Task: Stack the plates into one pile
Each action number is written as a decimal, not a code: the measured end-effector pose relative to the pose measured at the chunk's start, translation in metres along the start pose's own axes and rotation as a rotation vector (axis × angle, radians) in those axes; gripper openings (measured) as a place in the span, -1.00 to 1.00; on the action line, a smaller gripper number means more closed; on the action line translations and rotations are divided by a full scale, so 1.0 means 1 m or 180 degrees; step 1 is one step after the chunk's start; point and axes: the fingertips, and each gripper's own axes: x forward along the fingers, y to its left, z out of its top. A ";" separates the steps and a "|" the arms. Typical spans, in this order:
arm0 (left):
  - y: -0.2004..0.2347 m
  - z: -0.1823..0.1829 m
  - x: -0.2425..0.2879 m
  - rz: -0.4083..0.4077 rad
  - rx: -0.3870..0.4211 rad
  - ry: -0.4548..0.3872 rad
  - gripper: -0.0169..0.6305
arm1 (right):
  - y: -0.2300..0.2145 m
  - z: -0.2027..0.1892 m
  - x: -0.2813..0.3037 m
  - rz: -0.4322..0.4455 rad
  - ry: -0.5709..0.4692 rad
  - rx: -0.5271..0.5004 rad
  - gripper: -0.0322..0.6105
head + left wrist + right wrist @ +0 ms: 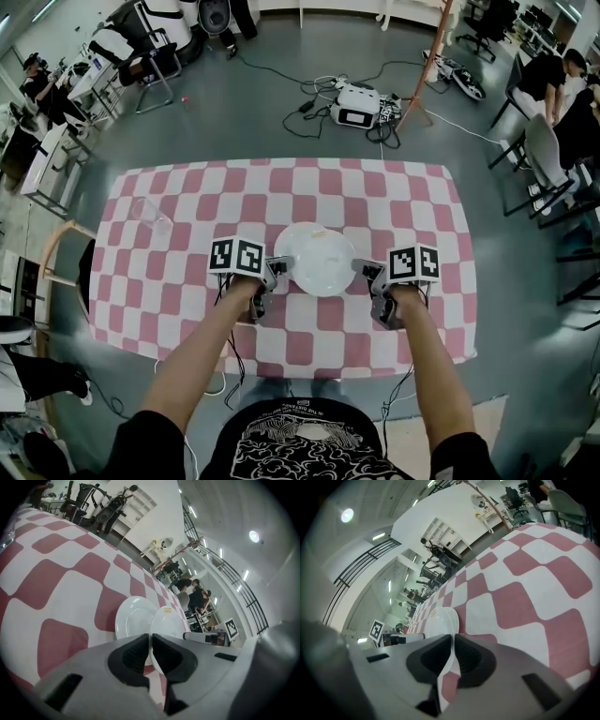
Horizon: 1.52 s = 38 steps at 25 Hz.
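Note:
A white plate (317, 261) hangs just above the pink-and-white checked table (169, 281), held by its rim on both sides. My left gripper (279, 272) is shut on its left rim and my right gripper (364, 274) is shut on its right rim. In the left gripper view the held plate (169, 624) runs edge-on into the closed left gripper (151, 641), and a second white plate (133, 618) lies flat on the cloth just beyond and left of it. In the right gripper view the held plate (443, 619) has its thin rim pinched in the right gripper (453, 643).
A clear glass (150, 216) stands on the table's left part. A wooden chair (64, 253) sits at the table's left edge. Cables and a white box (356, 105) lie on the floor beyond the far edge, and seated people and chairs (548, 141) are at the right.

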 end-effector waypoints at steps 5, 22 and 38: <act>0.012 0.008 -0.003 0.0025 -0.0006 0.0011 -0.85 | 0.004 0.003 0.014 -0.0031 -0.0022 0.0026 -0.80; 0.037 0.021 -0.006 0.0147 -0.0012 -0.0023 -0.84 | 0.004 0.009 0.043 -0.0189 -0.0064 0.0050 -0.79; 0.041 0.023 -0.007 0.0242 0.0076 -0.0042 -0.83 | 0.000 0.008 0.049 -0.0407 -0.0079 -0.0260 -0.74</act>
